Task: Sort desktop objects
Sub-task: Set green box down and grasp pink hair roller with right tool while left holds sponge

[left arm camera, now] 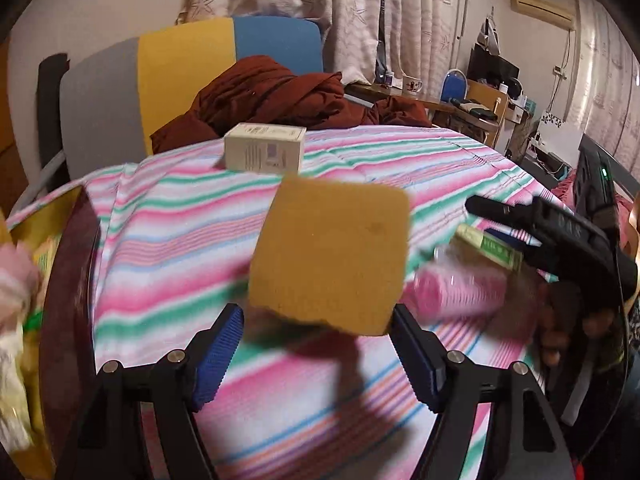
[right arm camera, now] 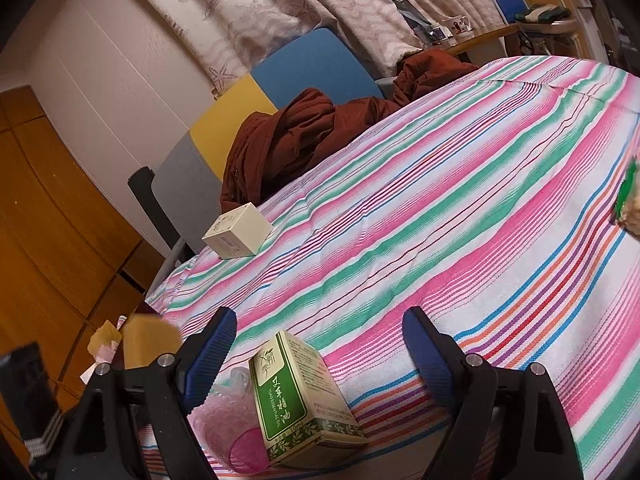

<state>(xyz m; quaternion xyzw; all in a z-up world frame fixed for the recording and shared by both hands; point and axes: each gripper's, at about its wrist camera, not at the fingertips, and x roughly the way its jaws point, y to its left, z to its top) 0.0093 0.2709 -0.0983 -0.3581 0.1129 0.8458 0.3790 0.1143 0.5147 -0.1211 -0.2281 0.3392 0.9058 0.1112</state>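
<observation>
A yellow sponge (left arm camera: 330, 256) hangs blurred just ahead of my open left gripper (left arm camera: 320, 356), between its blue fingertips and free of both pads. It also shows in the right wrist view (right arm camera: 150, 340) at the table's left edge. My right gripper (right arm camera: 320, 356) is open over a green and cream essential-oil box (right arm camera: 298, 396) and a pink ribbed cup (right arm camera: 236, 436) lying on the striped cloth (right arm camera: 440, 240). In the left wrist view the box (left arm camera: 490, 250) and the cup (left arm camera: 460, 294) lie under the right gripper's black body (left arm camera: 560, 240). A cream carton (left arm camera: 264, 148) stands at the far edge.
A bin with wrappers (left arm camera: 24, 304) sits at the left below the table rim. A dark red garment (left arm camera: 276, 96) lies on a grey, yellow and blue chair (left arm camera: 180, 68) behind the table. A green-edged packet (right arm camera: 630, 200) shows at the right.
</observation>
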